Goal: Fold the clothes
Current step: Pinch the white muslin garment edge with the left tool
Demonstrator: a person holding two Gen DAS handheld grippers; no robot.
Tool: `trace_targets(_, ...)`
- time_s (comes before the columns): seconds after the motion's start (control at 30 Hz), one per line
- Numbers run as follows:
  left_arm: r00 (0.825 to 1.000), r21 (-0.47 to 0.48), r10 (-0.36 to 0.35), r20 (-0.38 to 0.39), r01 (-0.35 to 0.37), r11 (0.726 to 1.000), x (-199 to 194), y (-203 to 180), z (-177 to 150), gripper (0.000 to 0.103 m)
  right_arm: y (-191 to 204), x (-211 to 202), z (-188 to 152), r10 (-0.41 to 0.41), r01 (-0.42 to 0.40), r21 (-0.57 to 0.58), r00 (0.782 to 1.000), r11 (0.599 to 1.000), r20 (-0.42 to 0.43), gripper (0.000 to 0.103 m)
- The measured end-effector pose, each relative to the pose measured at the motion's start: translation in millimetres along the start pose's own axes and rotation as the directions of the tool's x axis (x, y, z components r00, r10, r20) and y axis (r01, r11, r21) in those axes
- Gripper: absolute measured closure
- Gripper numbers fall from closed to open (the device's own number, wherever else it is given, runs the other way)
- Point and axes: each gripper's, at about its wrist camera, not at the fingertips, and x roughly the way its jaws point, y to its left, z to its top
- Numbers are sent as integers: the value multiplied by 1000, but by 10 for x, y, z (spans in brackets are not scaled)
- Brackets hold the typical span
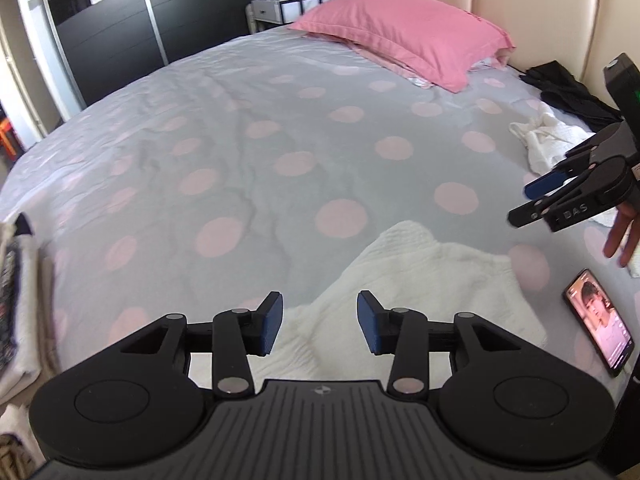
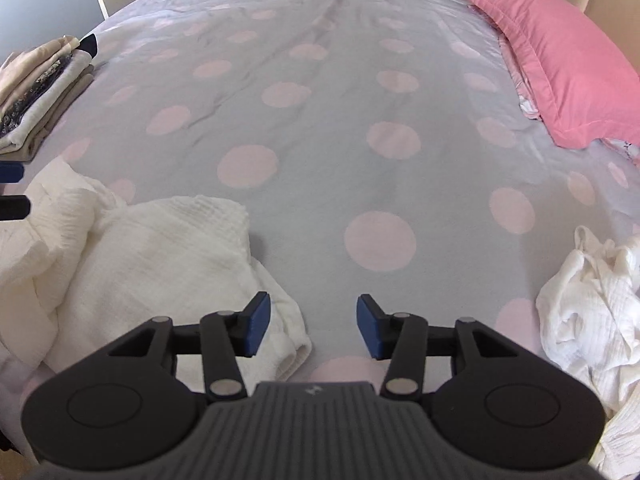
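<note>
Finished work: a stack of folded garments in beige, grey and dark floral cloth (image 2: 38,92) is seen at the far left edge of the grey bedspread with pale pink dots (image 2: 320,128); this much of the task is judged done.
Garment in hand: a white waffle-textured cotton garment (image 2: 160,264) lies near the front edge of the bed, below and just left of the right gripper; it appears loosely doubled over, with bunched folds at its left side, so its folding is judged only partly done.
Left gripper (image 1: 320,322): the jaws are held about half apart, nothing is gripped, and the white garment is seen beneath them, not between the pads.
Right gripper (image 2: 313,326): the jaws are likewise held about half apart and empty, over bare bedspread beside the garment's edge.
Still to fold: a crumpled white gauzy garment (image 2: 592,320) is heaped at the right, and a black garment (image 1: 568,94) lies by the cream padded headboard (image 1: 520,8); both are untouched.
Bystanders: a pink pillow (image 1: 404,36) and a lit smartphone (image 1: 599,322) are not part of the task.
Overall: the task is judged roughly midway.
</note>
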Motion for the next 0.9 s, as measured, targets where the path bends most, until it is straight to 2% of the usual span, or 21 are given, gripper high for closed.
trace_targets(0.2,999,-137,46,-10,-47,989,-164,379,-320,61,295,-82,-23,-1,1,12,999,1000,-32,52)
trace_targets(0.33,999,-241,21,-35,-29,970,-148,587,-505,61,477,-96,-50,3,0,39,998,999,-63,52)
trace_targets(0.43,999,-280,-28,-23,21,960,-186,568,-587,61,574,-82,-79,-6,10,60,997,998,-75,52)
trace_targets(0.53,999,-243,-41,-13,37,969,-218,392,-602,57,655,-36,-87,10,-2,77,995,997,-100,52)
trace_targets(0.67,999,-177,-25,-41,18,984,-170,91,-584,57,732,42,-31,6,7,100,992,995,-126,52)
trace_targets(0.8,995,-125,30,-98,-42,991,11,-151,-620,57,734,50,-19,-30,43,98,991,994,-129,52)
trace_targets(0.9,980,-60,121,-160,-132,989,195,-300,-683,61,669,14,-26,-39,52,103,991,993,-127,52)
